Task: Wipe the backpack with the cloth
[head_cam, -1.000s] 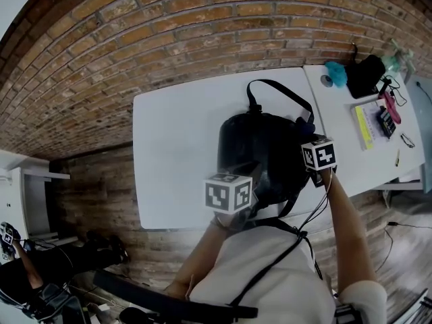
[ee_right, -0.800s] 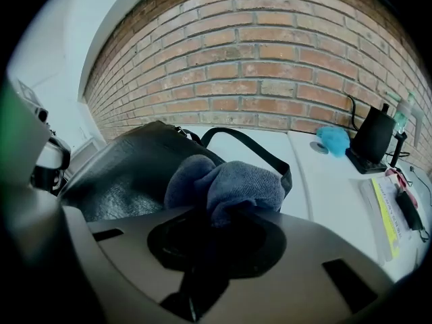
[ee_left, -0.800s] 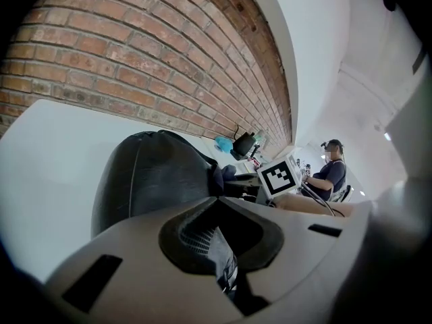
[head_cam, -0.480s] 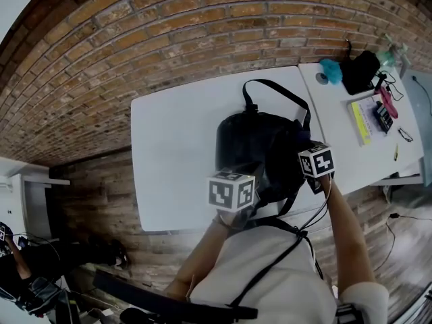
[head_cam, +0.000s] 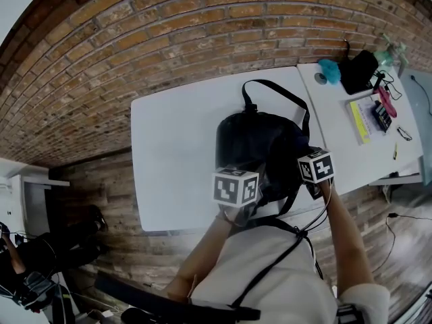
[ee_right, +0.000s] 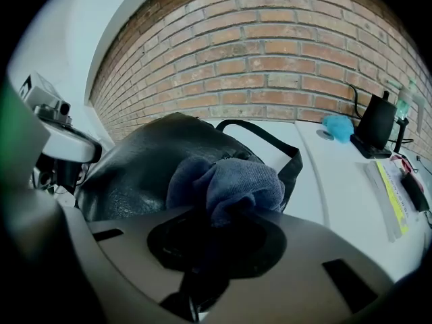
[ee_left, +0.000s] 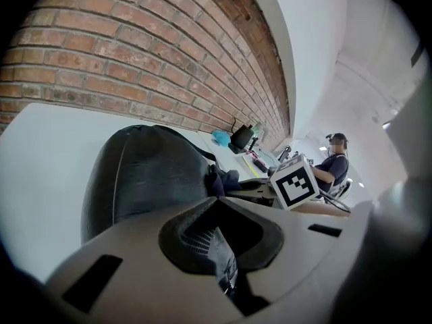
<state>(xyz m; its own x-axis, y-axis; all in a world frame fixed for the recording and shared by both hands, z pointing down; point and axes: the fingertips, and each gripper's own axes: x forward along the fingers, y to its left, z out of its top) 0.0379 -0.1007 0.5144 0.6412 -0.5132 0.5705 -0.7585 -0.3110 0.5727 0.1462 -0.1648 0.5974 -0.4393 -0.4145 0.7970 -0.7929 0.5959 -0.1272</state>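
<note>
A black backpack lies on the white table, its carry strap looping toward the brick wall. My left gripper is at the pack's near end, shut on a fold of its dark fabric; its marker cube covers the jaws in the head view. My right gripper is shut on a bunched dark blue cloth, which rests against the pack's right side. Its cube sits at the backpack's near right edge.
A second white table joins on the right, bearing a teal object, a black bag, a yellow-edged booklet and small items. The brick wall runs behind. A seated person is farther off.
My right gripper with the cloth has slid a little along the pack's right side toward me. The left gripper has kept its hold at the near end.
</note>
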